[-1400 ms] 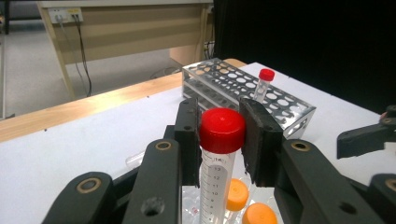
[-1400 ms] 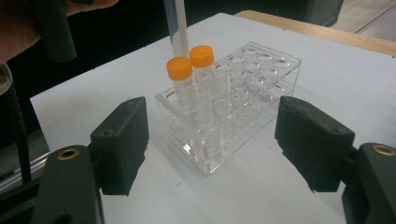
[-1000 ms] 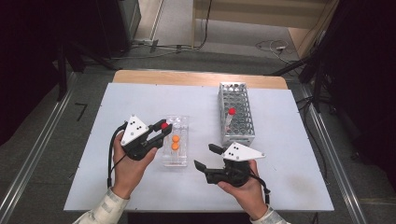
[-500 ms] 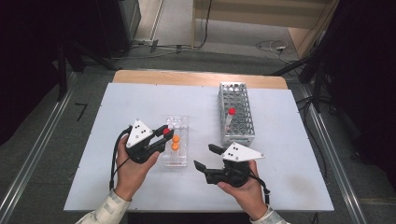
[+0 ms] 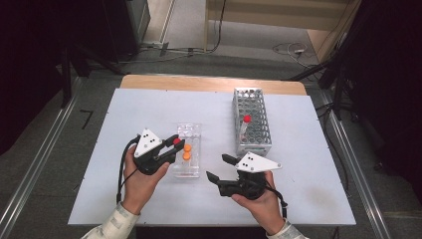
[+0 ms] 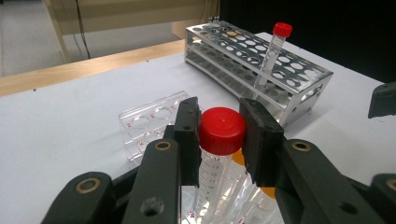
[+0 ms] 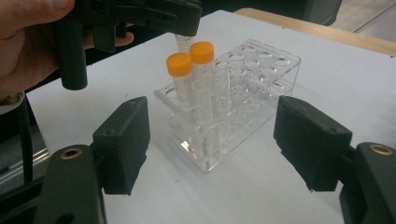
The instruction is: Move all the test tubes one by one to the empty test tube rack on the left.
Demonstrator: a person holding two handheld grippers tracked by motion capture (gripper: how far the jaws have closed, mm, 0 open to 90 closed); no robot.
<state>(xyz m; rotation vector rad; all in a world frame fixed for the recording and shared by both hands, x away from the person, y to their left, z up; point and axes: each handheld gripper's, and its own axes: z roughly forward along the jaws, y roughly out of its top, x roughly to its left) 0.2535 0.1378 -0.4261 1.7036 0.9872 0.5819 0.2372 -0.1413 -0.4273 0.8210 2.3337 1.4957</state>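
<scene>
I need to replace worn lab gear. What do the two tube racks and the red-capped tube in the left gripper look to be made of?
The clear rack looks like glossy acrylic or similar plastic: see-through, with bright edges. The grey rack seems metal, likely steel or aluminium: a silvery perforated sheet with dull reflections. The held tube appears clear plastic with printed graduations, its red cap matte plastic.

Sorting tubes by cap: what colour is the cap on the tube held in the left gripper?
Red; the clear plastic tube's red screw cap shows best in the left gripper view.
</scene>
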